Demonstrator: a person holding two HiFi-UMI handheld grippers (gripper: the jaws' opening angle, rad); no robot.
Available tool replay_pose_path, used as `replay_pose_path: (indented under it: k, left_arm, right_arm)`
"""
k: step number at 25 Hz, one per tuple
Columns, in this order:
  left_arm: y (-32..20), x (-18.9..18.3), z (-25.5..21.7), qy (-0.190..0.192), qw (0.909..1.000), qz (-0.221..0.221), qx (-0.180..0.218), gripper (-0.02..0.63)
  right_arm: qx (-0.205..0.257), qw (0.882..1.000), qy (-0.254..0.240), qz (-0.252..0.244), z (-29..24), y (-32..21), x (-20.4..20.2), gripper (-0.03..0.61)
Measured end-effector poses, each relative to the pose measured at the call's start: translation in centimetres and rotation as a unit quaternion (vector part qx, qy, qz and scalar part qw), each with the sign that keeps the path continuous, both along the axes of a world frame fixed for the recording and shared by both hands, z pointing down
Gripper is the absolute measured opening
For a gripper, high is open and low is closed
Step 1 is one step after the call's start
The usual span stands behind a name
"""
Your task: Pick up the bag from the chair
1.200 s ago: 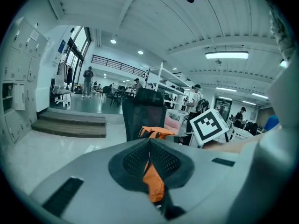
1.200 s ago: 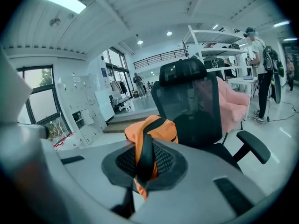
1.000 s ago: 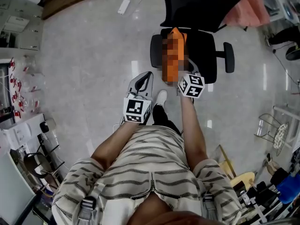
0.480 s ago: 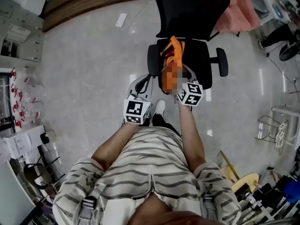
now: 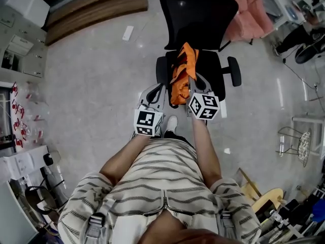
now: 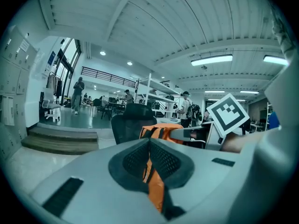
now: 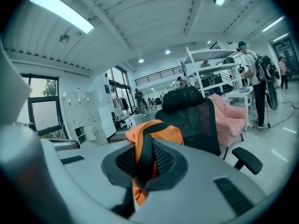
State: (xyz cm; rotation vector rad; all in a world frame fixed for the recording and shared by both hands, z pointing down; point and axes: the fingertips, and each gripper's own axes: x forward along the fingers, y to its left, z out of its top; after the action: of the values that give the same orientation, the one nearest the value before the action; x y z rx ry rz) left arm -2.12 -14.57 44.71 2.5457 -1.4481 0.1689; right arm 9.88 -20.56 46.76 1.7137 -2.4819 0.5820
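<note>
An orange bag (image 5: 182,75) with black straps hangs over the seat of a black office chair (image 5: 219,65). Both grippers hold it from the near side. My left gripper (image 5: 159,89) is shut on an orange strap (image 6: 154,185) that runs up between its jaws. My right gripper (image 5: 195,81) is shut on a black strap (image 7: 144,157), with orange cloth under it. In the left gripper view the bag (image 6: 160,130) sits just ahead, beside the right gripper's marker cube (image 6: 227,115). In the right gripper view the bag (image 7: 156,131) bulges in front of the chair back (image 7: 190,112).
A pink armchair (image 5: 250,13) stands behind the chair on the right. Wooden steps (image 5: 96,5) run along the far left, with a small white object (image 5: 128,33) on the floor near them. A wire stand (image 5: 296,144) is at the right. Several people stand far off.
Both grippers have risen with the bag, and the bag now hangs higher over the seat. The head view has shifted, so the chair sits lower in the picture.
</note>
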Motion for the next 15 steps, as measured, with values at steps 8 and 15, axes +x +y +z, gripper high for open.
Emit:
replay_pose_path:
  k: [8,15]
  left_arm:
    - [-0.3,0.8,-1.4,0.003,0.9998,0.01,0.017,0.021]
    - [-1.0,1.3,-2.2,0.008,0.9994,0.02,0.028,0.021]
  right_arm:
    - [0.025,1.0,0.003,-0.006,-2.4,0.7,0.1,0.025]
    - [0.041,0.999,0.008,-0.01,-3.8,1.3,0.3,0.025]
